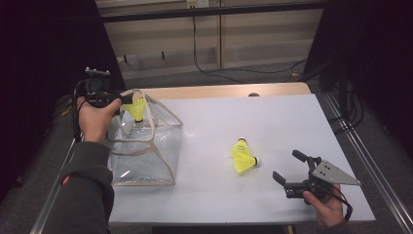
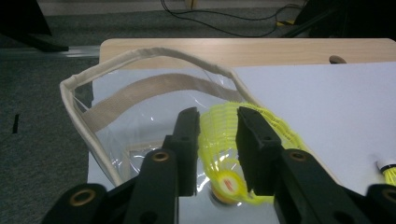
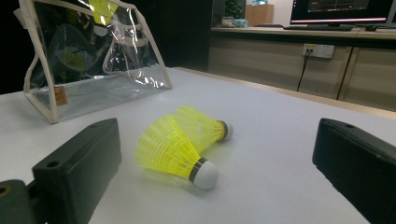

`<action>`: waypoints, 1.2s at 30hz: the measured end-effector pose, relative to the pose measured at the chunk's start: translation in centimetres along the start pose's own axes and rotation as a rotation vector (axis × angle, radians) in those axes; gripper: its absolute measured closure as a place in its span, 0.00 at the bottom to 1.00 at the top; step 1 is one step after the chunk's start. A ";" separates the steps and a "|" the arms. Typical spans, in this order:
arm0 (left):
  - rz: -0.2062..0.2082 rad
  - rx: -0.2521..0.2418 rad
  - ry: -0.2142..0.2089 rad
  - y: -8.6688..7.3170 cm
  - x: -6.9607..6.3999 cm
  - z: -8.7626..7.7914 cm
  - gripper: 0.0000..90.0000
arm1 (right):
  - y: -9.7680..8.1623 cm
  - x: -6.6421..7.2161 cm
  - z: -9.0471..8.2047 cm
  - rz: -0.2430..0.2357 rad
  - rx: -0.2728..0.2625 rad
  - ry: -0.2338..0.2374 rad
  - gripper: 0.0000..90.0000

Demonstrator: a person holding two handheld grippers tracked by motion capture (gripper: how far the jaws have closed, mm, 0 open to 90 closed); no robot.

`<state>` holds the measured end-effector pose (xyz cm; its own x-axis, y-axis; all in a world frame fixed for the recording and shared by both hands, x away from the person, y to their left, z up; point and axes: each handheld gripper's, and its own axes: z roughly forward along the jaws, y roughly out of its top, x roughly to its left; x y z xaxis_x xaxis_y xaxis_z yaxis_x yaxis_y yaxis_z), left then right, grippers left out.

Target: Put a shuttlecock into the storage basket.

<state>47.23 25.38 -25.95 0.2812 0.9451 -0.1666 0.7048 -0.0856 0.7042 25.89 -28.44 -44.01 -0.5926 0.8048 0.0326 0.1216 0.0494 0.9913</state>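
Over the open mouth of the clear plastic pouch with beige fabric trim [image 1: 146, 146], at the table's left side, my left gripper [image 1: 127, 99] holds a yellow mesh-skirted shuttlecock [image 2: 224, 154]. From the left gripper view its black jaws flank the skirt, one on each side, and the skirt reads as barely squeezed, so I judge the grip is loosening; whether the pads are pressing on the mesh I cannot tell for sure. That shuttlecock points cork down, its long axis near upright, straight into the pouch below the jaws, so as I read it the coming move turns on this: the drop line runs down from the jaws through the opening, with the trim rim [image 2: 154, 53] arching just beyond. Well apart, near the middle of the white table surface [image 1: 272, 117], two more yellow shuttlecocks [image 1: 242, 157] lie on their sides touching each other. My right gripper [image 1: 287, 170] rests near the front right edge with its jaws spread wide and nothing between them. In the right gripper view the nearer shuttlecock [image 3: 175, 151] lies ahead between the jaws' lines, cork toward me and to the right, skirt away to the left. My right hand [image 1: 326, 207] is plainly the closer one for that pair.
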 end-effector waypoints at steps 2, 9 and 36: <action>0.005 0.000 -0.005 0.0 0.0 0.0 0.75 | 0.0 0.0 0.0 -0.001 -0.002 0.000 0.01; 0.003 0.002 -0.005 0.0 -0.1 0.2 0.75 | 0.0 0.1 0.0 0.001 0.001 -0.001 0.01; 0.085 -0.040 -0.238 0.1 -4.9 -1.9 0.38 | 0.0 0.0 0.0 0.000 -0.001 -0.003 0.01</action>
<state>44.76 21.34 -23.75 0.4866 0.8340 -0.2600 0.6471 -0.1441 0.7487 25.90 -28.44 -44.03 -0.5904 0.8065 0.0318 0.1204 0.0490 0.9915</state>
